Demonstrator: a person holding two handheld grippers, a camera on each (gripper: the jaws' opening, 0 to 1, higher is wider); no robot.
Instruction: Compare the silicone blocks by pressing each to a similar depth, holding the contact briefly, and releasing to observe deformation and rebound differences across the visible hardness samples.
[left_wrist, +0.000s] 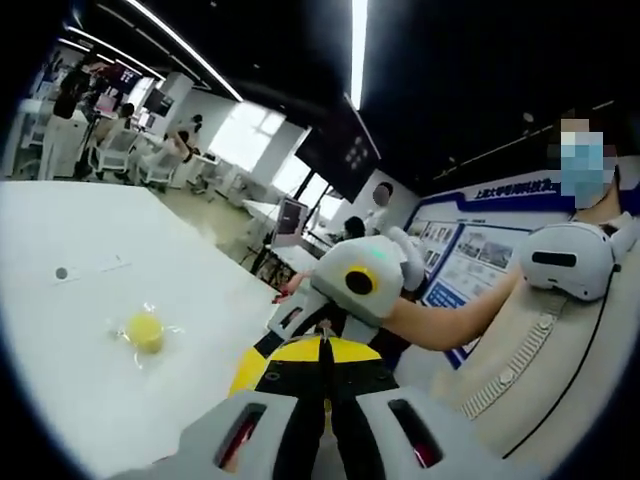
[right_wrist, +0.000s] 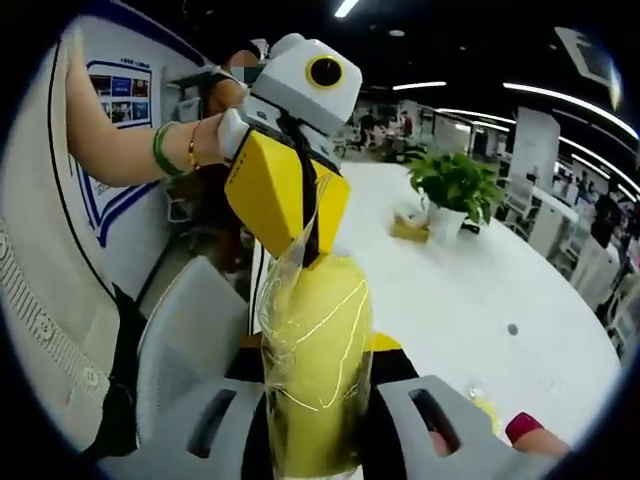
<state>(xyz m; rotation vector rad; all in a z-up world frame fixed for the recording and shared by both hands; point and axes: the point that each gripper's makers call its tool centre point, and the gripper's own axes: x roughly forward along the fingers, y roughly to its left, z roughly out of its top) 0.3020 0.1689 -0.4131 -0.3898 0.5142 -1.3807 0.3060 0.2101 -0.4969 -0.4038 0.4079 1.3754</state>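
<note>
Jaws of the right gripper (right_wrist: 312, 425) pinch a yellow block in clear wrap (right_wrist: 318, 350), and the left gripper (right_wrist: 300, 215) nips the wrap's top. Farther off, another yellow block (left_wrist: 145, 331) lies on the white tabletop (left_wrist: 90, 290), near a potted plant (right_wrist: 455, 190).

We see the yellow silicone block (right_wrist: 318, 360) between the right gripper (right_wrist: 318, 440) jaws, matt, in glossy crinkled clear film. Beyond it the left gripper (right_wrist: 290, 195) shows smooth yellow plastic. Table (right_wrist: 450, 290) smooth white.
</note>
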